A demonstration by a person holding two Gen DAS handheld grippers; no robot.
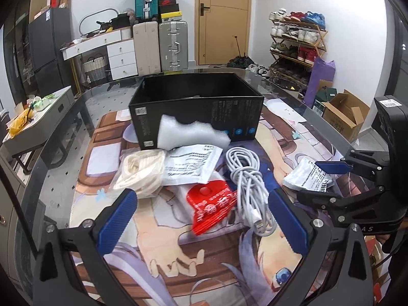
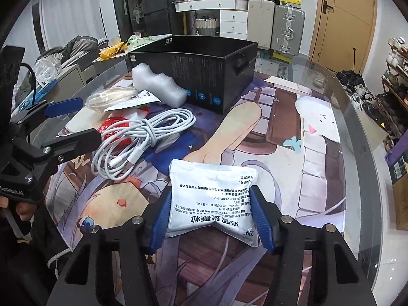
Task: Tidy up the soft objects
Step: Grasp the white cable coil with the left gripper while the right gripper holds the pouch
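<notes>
Right now my right gripper (image 2: 213,215) is clamped on a white printed sachet (image 2: 213,193) near the table's right edge, pads pinching its lower sides so it bulges. My left gripper (image 1: 201,219) hangs with fingers apart over the heap — white coiled cable (image 1: 246,178), red packet (image 1: 211,204), cream rope bundle (image 1: 142,170), foam piece (image 1: 191,134) — in front of the black box (image 1: 196,107). My worry: the slick, soft pouch may squeeze out mid-carry, or catch the box rim and drop outside.

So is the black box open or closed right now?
Open: the black box has no lid on top, and its dark inner walls show.
</notes>
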